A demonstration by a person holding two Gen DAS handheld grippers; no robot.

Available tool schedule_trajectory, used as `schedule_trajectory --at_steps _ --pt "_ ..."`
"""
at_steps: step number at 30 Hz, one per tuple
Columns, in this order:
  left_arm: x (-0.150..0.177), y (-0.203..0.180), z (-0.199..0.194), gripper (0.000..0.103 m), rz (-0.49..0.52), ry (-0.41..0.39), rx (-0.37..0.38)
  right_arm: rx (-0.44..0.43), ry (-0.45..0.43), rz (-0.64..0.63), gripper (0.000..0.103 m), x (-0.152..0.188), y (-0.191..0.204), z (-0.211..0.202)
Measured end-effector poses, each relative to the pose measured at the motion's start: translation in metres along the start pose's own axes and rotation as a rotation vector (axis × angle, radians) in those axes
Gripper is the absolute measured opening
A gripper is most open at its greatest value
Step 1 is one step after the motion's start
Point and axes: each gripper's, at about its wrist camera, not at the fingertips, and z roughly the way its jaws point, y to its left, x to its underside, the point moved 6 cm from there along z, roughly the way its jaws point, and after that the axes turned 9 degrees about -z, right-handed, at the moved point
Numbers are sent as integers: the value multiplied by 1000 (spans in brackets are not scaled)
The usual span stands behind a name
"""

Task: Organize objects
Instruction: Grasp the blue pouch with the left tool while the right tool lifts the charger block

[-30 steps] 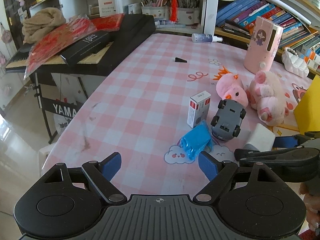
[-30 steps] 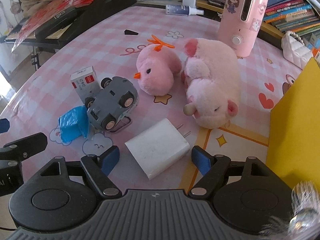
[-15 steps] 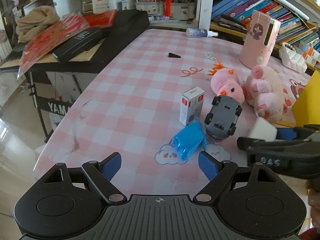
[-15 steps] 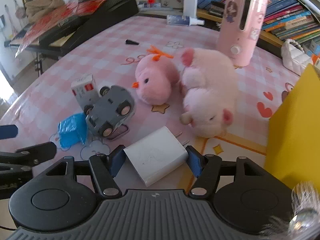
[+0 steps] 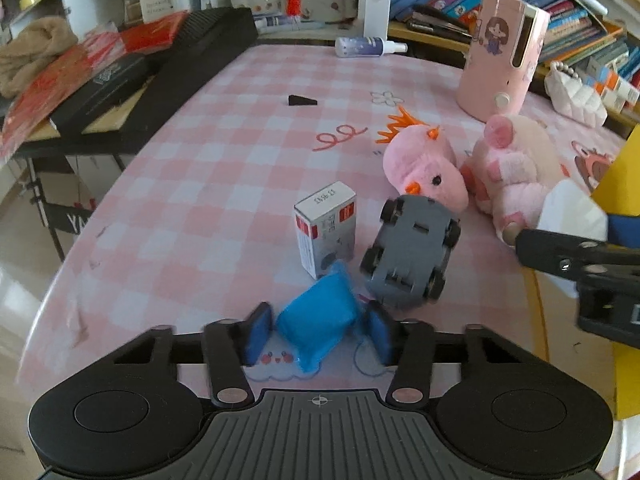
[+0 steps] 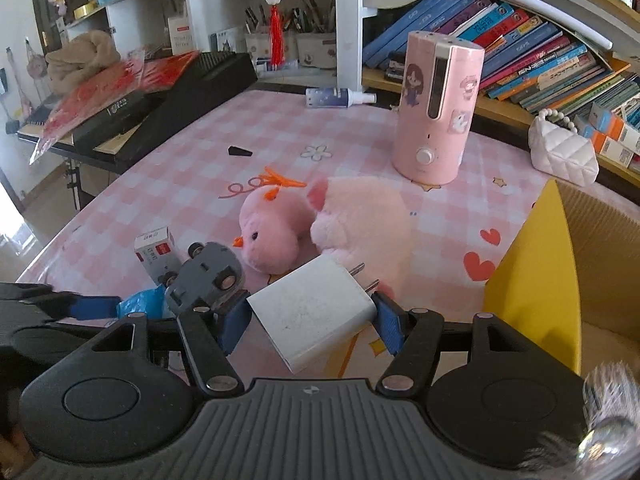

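Observation:
My right gripper [image 6: 310,322] is shut on a white wall charger [image 6: 316,312] and holds it above the table, prongs to the upper right; the charger also shows in the left wrist view [image 5: 572,212]. My left gripper [image 5: 318,334] is closed around a blue crinkly packet [image 5: 320,320] lying on the pink checked table [image 5: 224,168]. A grey toy car [image 5: 412,254] lies on its side beside a small white and red box [image 5: 326,230]. A pink chick plush [image 5: 424,168] and a pink pig plush [image 5: 516,164] lie behind them.
A yellow cardboard box [image 6: 540,272] stands at the right. A pink cylindrical appliance [image 6: 436,108], a spray bottle [image 6: 336,97] and a small black wedge [image 6: 239,151] are farther back. A black keyboard [image 5: 160,76] with red wrappers borders the left; bookshelves [image 6: 540,60] behind.
My right gripper has lifted the charger off the table and raised it. My left gripper has moved forward onto the blue packet and closed its fingers around it.

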Motion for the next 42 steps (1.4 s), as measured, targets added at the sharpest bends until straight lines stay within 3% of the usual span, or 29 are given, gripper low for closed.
schedule_trajectory --at_steps 5,15,26,42 --pt "-2 3 -7 40 -22 -3 21 0 0 15 63 0 -3 -2" --pt "-9 18 -49 40 -72 -98 60 -7 -5 10 63 -1 13 -10" --pt "1 20 -100 40 -21 -186 117 7 -36 25 63 11 29 -45" --pt "60 39 -140 40 17 -178 156 37 -28 56 63 56 67 -97"
